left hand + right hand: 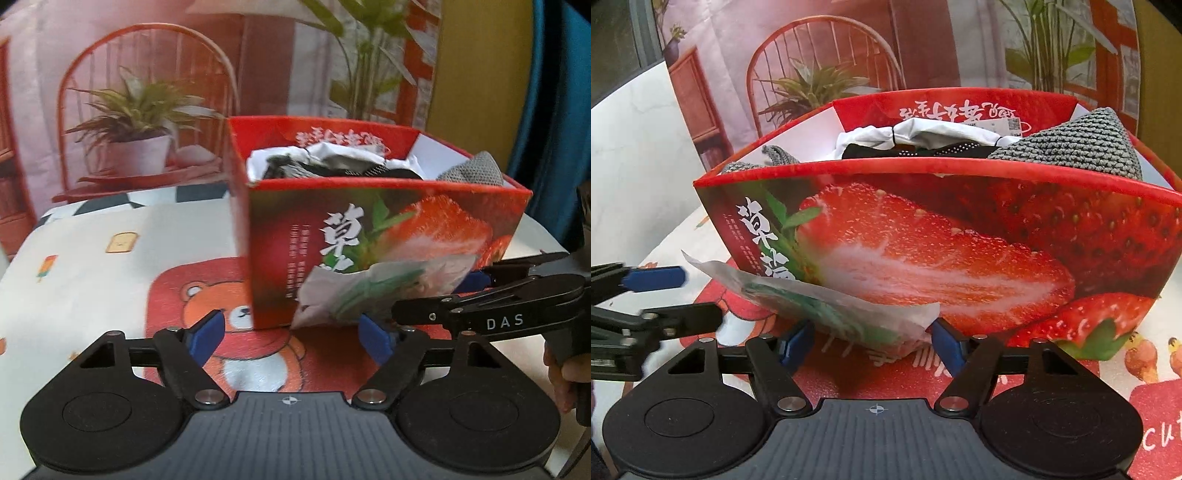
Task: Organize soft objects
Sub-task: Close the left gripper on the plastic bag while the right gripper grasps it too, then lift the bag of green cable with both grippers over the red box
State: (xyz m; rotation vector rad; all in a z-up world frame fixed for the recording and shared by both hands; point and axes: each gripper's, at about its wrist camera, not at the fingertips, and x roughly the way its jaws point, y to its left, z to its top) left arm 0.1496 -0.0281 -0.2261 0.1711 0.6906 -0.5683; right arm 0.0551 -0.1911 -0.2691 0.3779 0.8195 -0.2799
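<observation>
A red strawberry-print box (369, 229) (923, 221) stands on the table, filled with soft things: a grey knit piece (472, 171) (1071, 147) and white and black cloth (332, 155) (942, 133). A clear plastic packet with green contents (354, 291) (827, 302) leans against the box's front wall. My right gripper (871, 341) (436, 295) has its blue pads pressed on either side of the packet. My left gripper (291, 338) (672, 295) is open just left of the packet, with only tablecloth between its fingers.
The tablecloth (92, 288) carries a bear print and cartoon pictures. Behind the box hangs a backdrop (147, 92) printed with a chair and plants. A blue curtain (554, 110) is at the far right. A person's hand (561, 373) holds the right gripper's handle.
</observation>
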